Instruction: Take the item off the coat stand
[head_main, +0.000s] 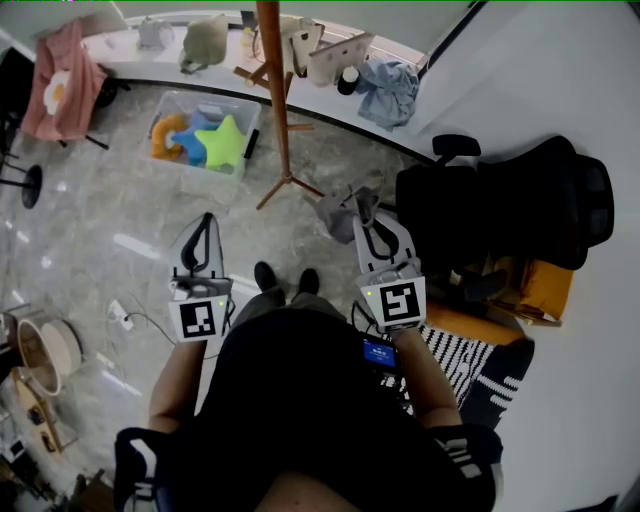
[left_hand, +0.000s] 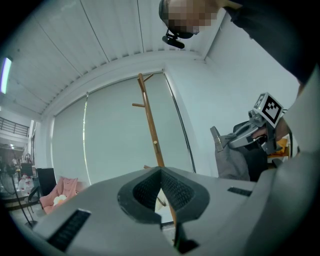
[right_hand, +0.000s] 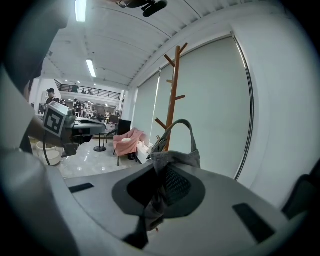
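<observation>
The wooden coat stand (head_main: 276, 90) rises from the floor ahead of me, and its pegs look bare in the right gripper view (right_hand: 172, 95). A grey fabric bag (head_main: 343, 208) hangs away from the stand, and my right gripper (head_main: 362, 215) is shut on it. In the right gripper view the bag's cloth (right_hand: 175, 157) is bunched between the jaws and its strap loops above them. My left gripper (head_main: 207, 220) is held to the left of the stand's base, shut with nothing in it. From the left gripper view the stand (left_hand: 150, 125) stands straight ahead, and the bag (left_hand: 231, 157) hangs at the right.
A clear bin of soft toys (head_main: 205, 135) sits left of the stand. A black office chair (head_main: 505, 205) stands close on the right. A curved ledge (head_main: 150, 65) at the back carries bags and a blue garment (head_main: 388, 90). A pink chair (head_main: 62, 80) is far left.
</observation>
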